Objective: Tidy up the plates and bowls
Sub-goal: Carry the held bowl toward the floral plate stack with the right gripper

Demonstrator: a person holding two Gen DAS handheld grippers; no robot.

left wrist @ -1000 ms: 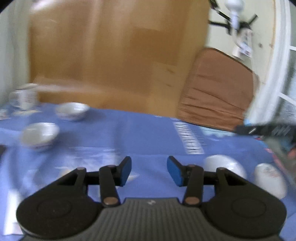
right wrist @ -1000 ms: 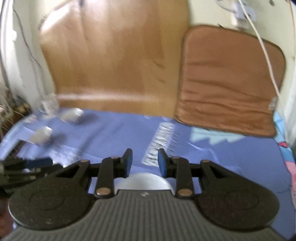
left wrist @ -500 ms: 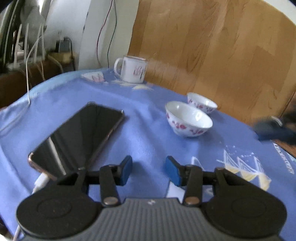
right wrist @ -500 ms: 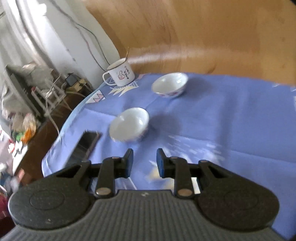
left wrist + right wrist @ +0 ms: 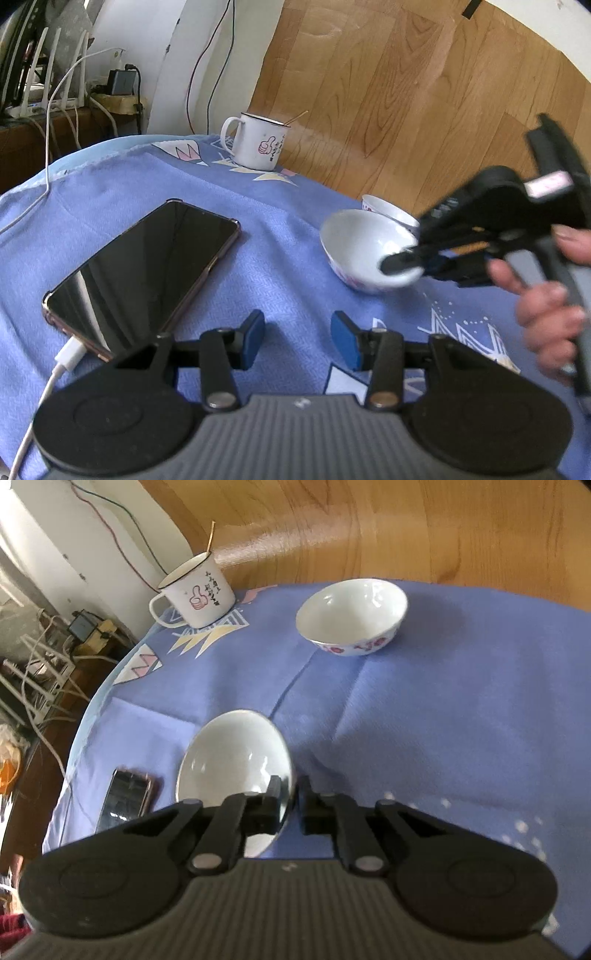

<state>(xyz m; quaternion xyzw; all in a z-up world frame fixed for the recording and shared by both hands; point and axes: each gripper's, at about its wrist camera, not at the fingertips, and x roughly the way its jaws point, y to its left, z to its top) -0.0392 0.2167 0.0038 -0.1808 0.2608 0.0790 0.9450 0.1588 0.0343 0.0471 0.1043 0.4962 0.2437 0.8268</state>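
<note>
My right gripper [image 5: 291, 801] is shut on the rim of a white bowl [image 5: 229, 760], which tilts and sits lifted off the blue cloth. The left wrist view shows the same bowl [image 5: 362, 247] with the right gripper [image 5: 413, 258] clamped on its right rim. A second white bowl with red flowers [image 5: 351, 616] stands farther back on the cloth; in the left wrist view it [image 5: 384, 208] peeks out just behind the held bowl. My left gripper [image 5: 297, 338] is open and empty, low over the cloth in front of the held bowl.
A white enamel mug [image 5: 258, 142] with a stick in it stands at the table's far left corner. A black phone [image 5: 144, 269] on a white charging cable lies at the left. The blue tablecloth [image 5: 461, 709] drops off at the left edge, with cables and a router beyond. A wooden panel stands behind.
My right gripper has moved forward to the nearer bowl, shut on its rim and tipped it up. My left gripper has stayed open, its view shifted slightly.
</note>
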